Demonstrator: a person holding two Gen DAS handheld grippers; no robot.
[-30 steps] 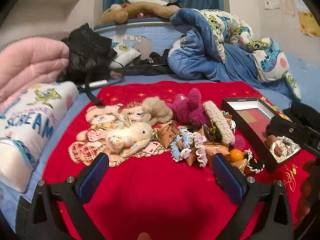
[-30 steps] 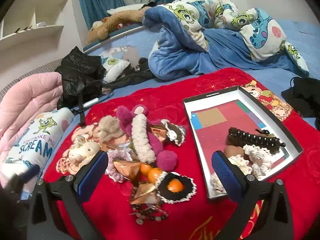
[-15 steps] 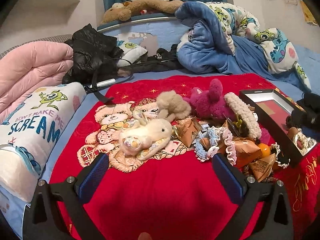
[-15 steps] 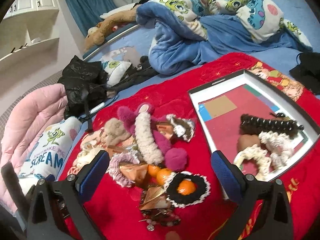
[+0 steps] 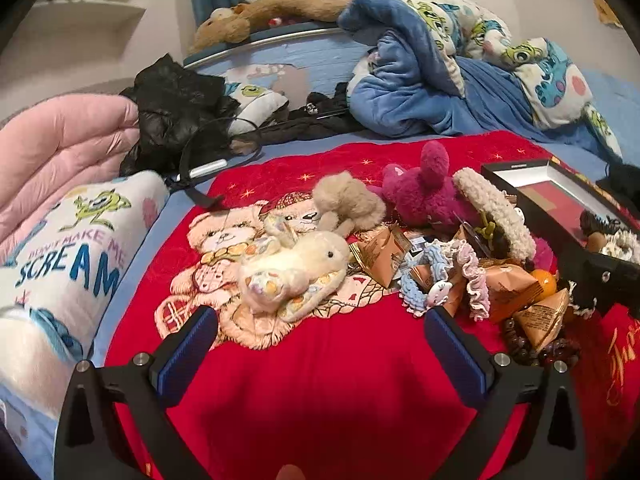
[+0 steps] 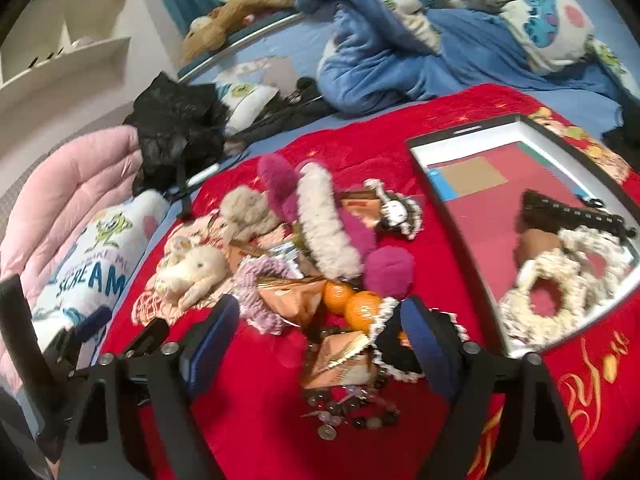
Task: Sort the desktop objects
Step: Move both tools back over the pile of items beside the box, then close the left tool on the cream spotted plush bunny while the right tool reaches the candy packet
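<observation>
A heap of small things lies on a red blanket (image 5: 320, 360): a cream plush rabbit (image 5: 296, 268), a beige plush (image 5: 348, 204), a magenta plush (image 5: 424, 192), a fuzzy cream hair clip (image 6: 326, 220), frilly scrunchies (image 5: 444, 276), gold wrapped snacks (image 6: 338, 354), two oranges (image 6: 352, 304) and a bead bracelet (image 6: 348, 408). A black box lid (image 6: 436, 196) to the right holds a dark claw clip (image 6: 572, 216) and cream scrunchies (image 6: 560, 280). My left gripper (image 5: 320, 336) is open and empty just short of the rabbit. My right gripper (image 6: 320, 332) is open, low over the snacks and oranges.
A pink quilt (image 5: 60, 152) and a "SCREAM" pillow (image 5: 68, 256) lie to the left. A black bag (image 5: 176, 108) and a blue blanket (image 5: 440, 80) are behind the heap. A brown plush (image 5: 272, 12) lies on the headboard ledge.
My right gripper has moved down and forward, close over the snacks and oranges. My left gripper has moved in slightly toward the cream rabbit. Both stay open.
</observation>
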